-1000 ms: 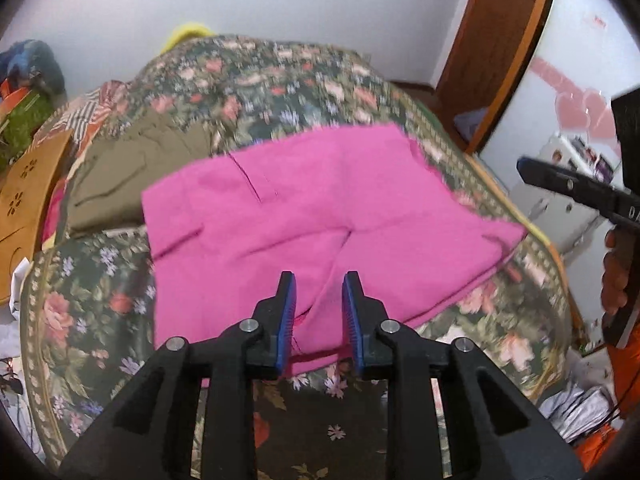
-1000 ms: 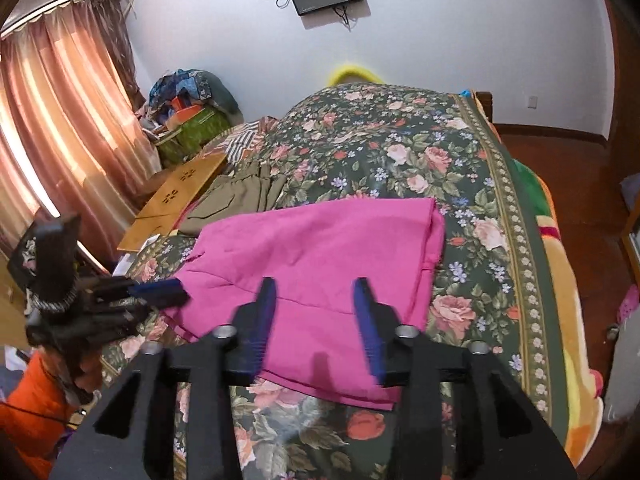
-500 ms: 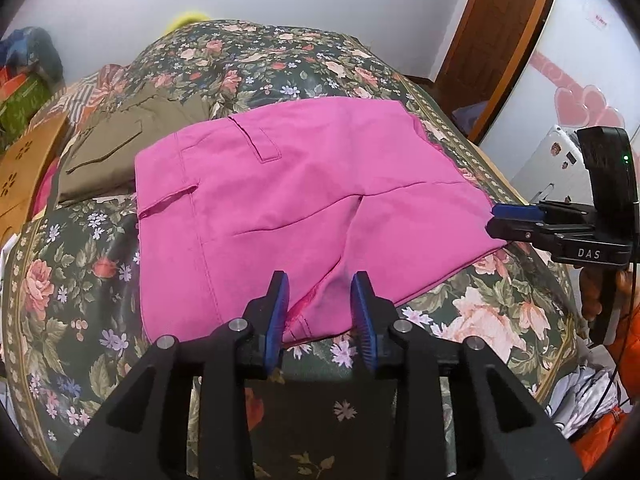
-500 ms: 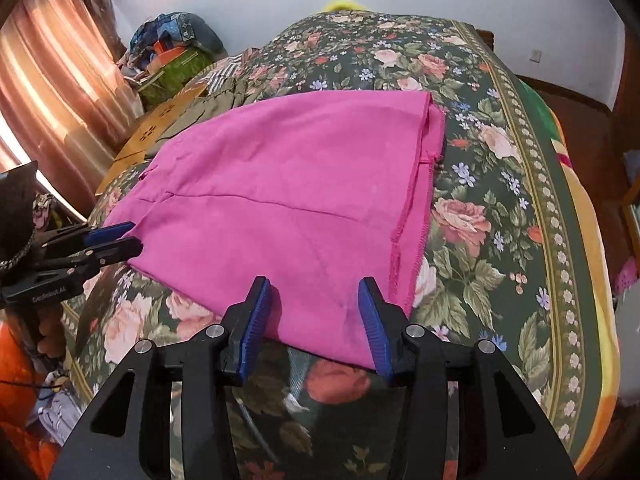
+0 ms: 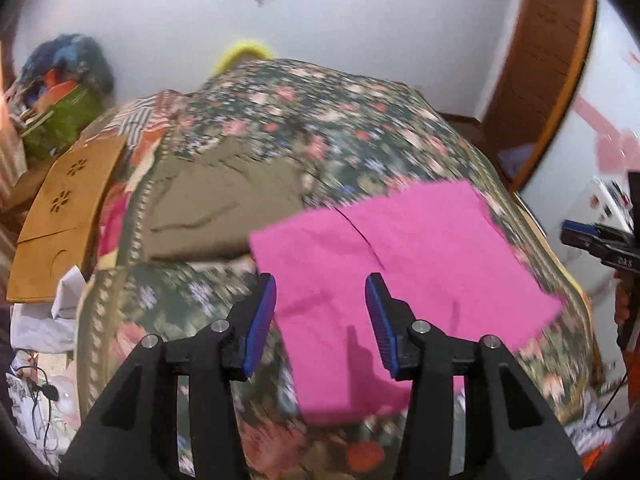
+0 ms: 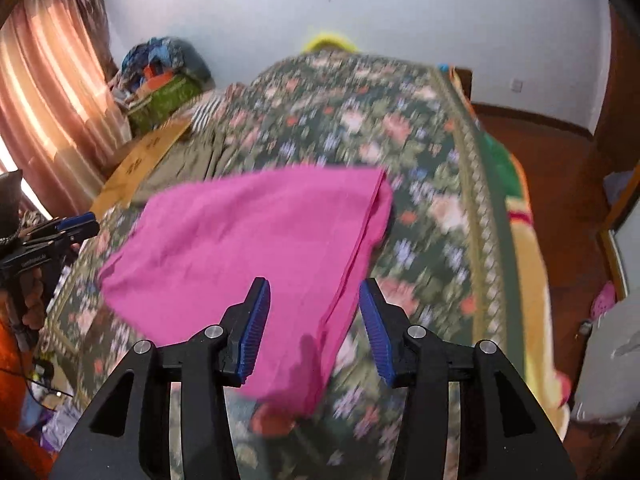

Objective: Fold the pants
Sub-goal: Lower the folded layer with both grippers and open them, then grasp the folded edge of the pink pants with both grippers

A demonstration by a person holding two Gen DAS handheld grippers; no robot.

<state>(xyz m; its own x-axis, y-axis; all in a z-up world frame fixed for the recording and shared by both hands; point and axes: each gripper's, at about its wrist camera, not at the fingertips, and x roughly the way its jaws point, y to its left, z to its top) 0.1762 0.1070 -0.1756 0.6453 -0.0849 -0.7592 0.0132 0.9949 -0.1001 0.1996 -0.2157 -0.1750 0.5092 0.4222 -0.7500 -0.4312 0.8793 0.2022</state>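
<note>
The pink pants (image 5: 400, 264) lie folded and flat on the floral bedspread (image 5: 320, 120), near its front edge. They also show in the right wrist view (image 6: 256, 240). My left gripper (image 5: 320, 320) is open and empty, raised above the pants' near left part. My right gripper (image 6: 314, 328) is open and empty, raised above the pants' near right edge. Each gripper shows at the side of the other's view: the right one (image 5: 592, 240) and the left one (image 6: 60, 228). Both views are motion-blurred.
Folded olive-brown clothing (image 5: 224, 204) lies on the bed left of the pink pants. A wooden board (image 5: 68, 212) leans at the bed's left side. Bags (image 6: 164, 76) and a curtain (image 6: 52, 92) stand at the left; a wooden door (image 5: 540, 60) is at the right.
Both grippers have opened wider and pulled up and back from the pants. The pants have stayed flat on the bed.
</note>
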